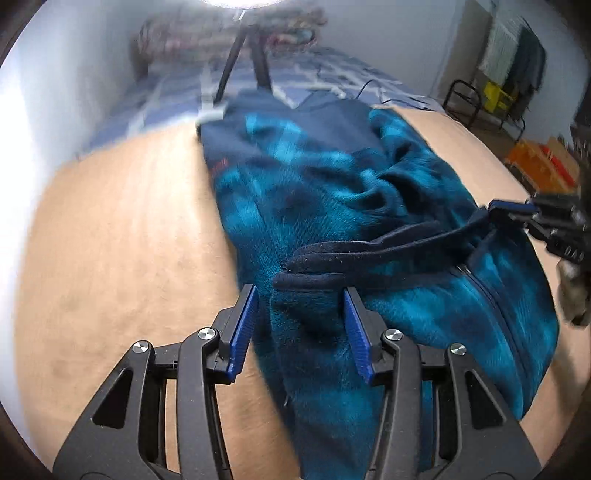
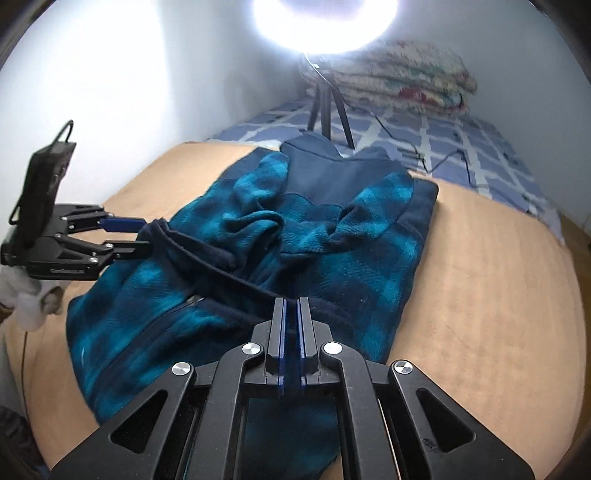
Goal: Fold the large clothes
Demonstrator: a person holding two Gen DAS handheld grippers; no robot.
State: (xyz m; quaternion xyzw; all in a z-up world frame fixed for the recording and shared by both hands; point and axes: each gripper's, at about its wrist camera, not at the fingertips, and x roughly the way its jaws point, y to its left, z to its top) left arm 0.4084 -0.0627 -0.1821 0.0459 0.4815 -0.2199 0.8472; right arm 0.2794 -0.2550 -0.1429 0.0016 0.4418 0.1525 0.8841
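I have a blue and teal plaid fleece jacket (image 2: 325, 236) lying on the tan sheet (image 2: 480, 288) that covers the near part of the bed, its collar end pointing away from me toward the tripod (image 2: 327, 107) and the ring light (image 2: 325, 22) at the wall. The jacket is partly folded, both sleeves bunched in across the chest and the zipper (image 1: 495, 295) running along the nearer portion. My left gripper (image 1: 301, 295) is spread wide, its blue-padded fingers (image 1: 245, 325) straddling a fold of fleece right where the dark navy hem band (image 1: 369, 254) begins; fabric lies between the fingers, but they are not pressed onto it. My right gripper (image 2: 291, 306) is pressed together, its fingers nearly touching, and it pinches that same navy hem band at its other end. In the left wrist view the right gripper (image 1: 513, 210) comes in from the right edge with the band stretched taut and lifted slightly off the fleece toward it. In the right wrist view the left gripper (image 2: 142, 236) shows at the left, its fingers either side of the band's far end. Behind the tan sheet the blue checked bedspread (image 2: 461, 147) is exposed, with a black cable (image 2: 443, 155) trailing across it and a folded patterned blanket (image 2: 402, 74) stacked against the wall.
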